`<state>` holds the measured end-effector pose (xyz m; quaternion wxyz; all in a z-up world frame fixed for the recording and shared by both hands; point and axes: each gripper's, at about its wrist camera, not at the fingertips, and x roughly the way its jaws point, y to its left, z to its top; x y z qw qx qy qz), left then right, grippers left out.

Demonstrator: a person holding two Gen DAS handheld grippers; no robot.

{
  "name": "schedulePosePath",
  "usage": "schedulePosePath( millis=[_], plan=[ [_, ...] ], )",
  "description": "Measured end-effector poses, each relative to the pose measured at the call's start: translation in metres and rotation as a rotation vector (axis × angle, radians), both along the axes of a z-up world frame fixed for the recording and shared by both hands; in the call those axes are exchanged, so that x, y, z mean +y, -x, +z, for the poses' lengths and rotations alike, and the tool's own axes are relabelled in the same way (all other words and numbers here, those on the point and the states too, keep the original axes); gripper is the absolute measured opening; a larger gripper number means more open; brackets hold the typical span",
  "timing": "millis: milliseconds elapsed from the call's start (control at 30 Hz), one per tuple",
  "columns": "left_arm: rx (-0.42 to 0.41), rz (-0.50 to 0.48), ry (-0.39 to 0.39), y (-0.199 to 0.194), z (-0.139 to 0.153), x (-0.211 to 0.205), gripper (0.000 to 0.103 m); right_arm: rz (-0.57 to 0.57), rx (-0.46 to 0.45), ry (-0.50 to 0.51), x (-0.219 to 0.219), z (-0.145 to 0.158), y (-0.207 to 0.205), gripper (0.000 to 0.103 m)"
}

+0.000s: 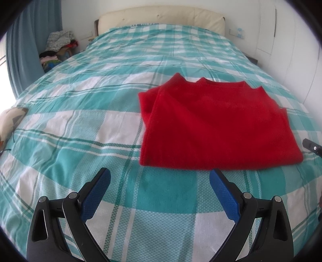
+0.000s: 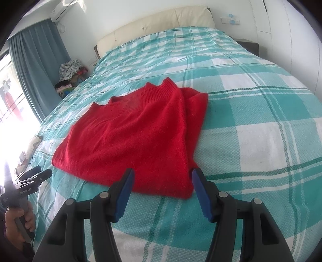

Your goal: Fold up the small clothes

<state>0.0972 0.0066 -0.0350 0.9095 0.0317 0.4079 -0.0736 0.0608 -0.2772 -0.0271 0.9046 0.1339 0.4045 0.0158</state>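
A red knitted sweater (image 1: 213, 125) lies folded into a rough rectangle on the bed, collar toward the headboard; it also shows in the right wrist view (image 2: 132, 141). My left gripper (image 1: 160, 173) is open and empty, just short of the sweater's near left corner. My right gripper (image 2: 162, 174) is open and empty, its fingertips at the sweater's near right corner, above the hem. The left gripper (image 2: 43, 173) shows at the left edge of the right wrist view, held in a hand. The right gripper's fingertip (image 1: 311, 148) shows at the right edge of the left wrist view.
The bed has a teal and white plaid cover (image 1: 120, 100) and a cream headboard (image 1: 161, 19). A pile of clothes (image 1: 58, 44) sits beside the bed by the blue curtain (image 2: 38, 60). A patterned cushion (image 1: 10, 121) lies at the left edge. White wardrobe (image 1: 291, 40) at right.
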Motion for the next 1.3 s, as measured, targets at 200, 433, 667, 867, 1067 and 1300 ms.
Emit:
schedulePosePath(
  millis=[200, 433, 667, 867, 1067, 1300],
  plan=[
    [0.007, 0.019, 0.029, -0.005, 0.002, 0.009, 0.099, -0.02, 0.092, -0.179, -0.051, -0.014, -0.062, 0.068],
    [0.001, 0.052, 0.077, -0.008, 0.007, 0.03, 0.099, -0.006, 0.151, -0.245, -0.049, -0.039, -0.102, 0.042],
    [0.028, 0.134, 0.129, -0.023, 0.001, 0.071, 0.099, -0.028, 0.228, -0.135, 0.001, 0.009, -0.127, 0.01],
    [0.027, 0.234, 0.178, -0.03, 0.0, 0.108, 0.099, 0.098, 0.187, -0.182, 0.105, 0.067, -0.171, 0.01],
    [0.022, 0.262, 0.173, -0.032, -0.002, 0.124, 0.099, 0.158, 0.23, -0.211, 0.205, 0.045, -0.206, 0.01],
    [0.033, 0.256, 0.177, -0.034, -0.003, 0.132, 0.099, 0.278, 0.329, -0.457, 0.25, 0.001, -0.217, 0.03]
  ],
)
